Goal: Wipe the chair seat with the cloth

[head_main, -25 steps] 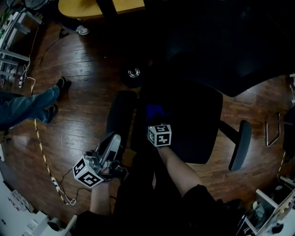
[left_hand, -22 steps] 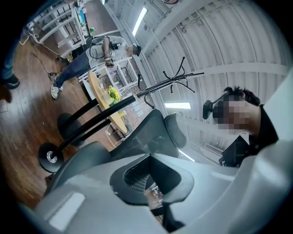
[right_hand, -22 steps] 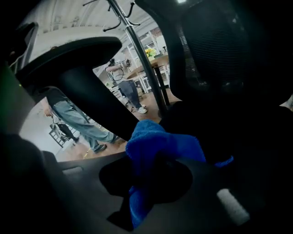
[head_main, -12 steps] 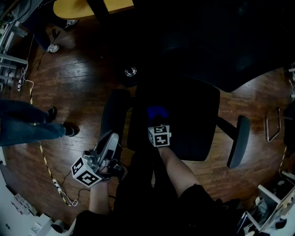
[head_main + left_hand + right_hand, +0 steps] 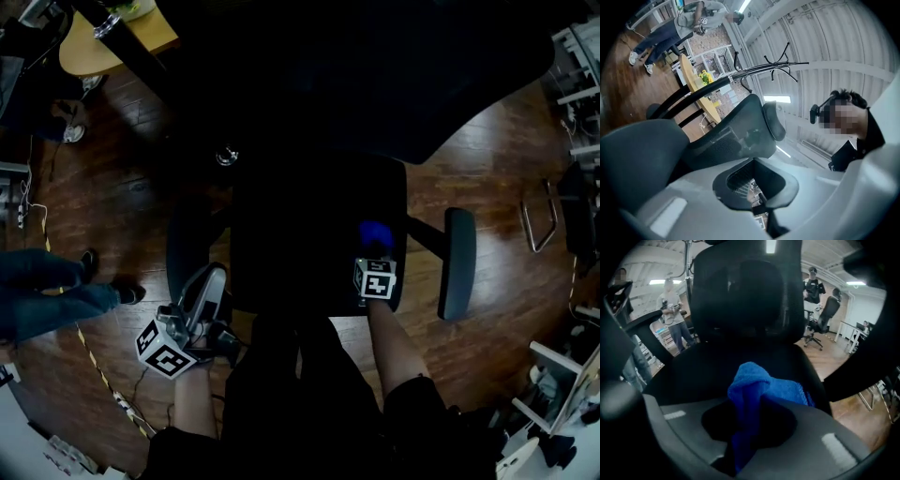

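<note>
Rightward across the chair seat (image 5: 309, 225) went the right gripper (image 5: 375, 251), from its 9 o'clock side to 4 o'clock. Its jaws pinched the blue cloth (image 5: 375, 232), bunched against the seat, presumably to wipe. Left gripper (image 5: 208, 291), jaws closed on nothing, hung at 8 o'clock, evidently kept clear of the stroke.

No words, numbers or brand names are legible anywhere. The only print is black-and-white square patterns on the left gripper's cube (image 5: 164, 349), lower left, and the right gripper's cube (image 5: 377, 278), right of centre.
</note>
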### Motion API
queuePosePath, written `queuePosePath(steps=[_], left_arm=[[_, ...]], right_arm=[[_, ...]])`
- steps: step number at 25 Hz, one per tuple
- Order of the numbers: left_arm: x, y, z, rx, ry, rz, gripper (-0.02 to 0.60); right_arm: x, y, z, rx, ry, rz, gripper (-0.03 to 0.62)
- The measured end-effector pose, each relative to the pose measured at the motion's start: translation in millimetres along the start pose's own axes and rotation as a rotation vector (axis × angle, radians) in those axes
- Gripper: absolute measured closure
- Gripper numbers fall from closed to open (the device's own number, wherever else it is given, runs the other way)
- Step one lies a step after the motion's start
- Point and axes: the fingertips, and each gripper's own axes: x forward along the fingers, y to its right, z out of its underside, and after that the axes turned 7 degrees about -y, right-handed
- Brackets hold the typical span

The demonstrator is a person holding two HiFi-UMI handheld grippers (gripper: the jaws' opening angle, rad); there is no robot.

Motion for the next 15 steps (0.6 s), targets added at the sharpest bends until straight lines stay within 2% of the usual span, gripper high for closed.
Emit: queuePosePath(steps=[2,5,8,12,15], left_arm=[[7.5,2.1,2.4,0.0,-0.006,0.008,0.594],[13.7,5.8,4.9,0.001,-0.017,0.02,0.594],[12.5,7.1,6.1,0.004,-0.019,0.016,0.594],[6.6,7.3,6.3,0.007,-0.005,0.006,0.594],[-1.5,7.0,5.8,0.006,0.011,-0.003,0.594]], right_arm=[[-11.2,33.9,7.0,0.047,-0.003,0.048,0.526],[-22.7,59.8,11.9,0.082,0.001,0.085,0.526],[-24.8,64.3,12.6,0.084,0.017,0.105,0.526],[-26.7,64.5,7.2,0.087,0.049,0.09,0.526],[-31.6,57.0,5.6,0.155,0.081,0.09,0.526]])
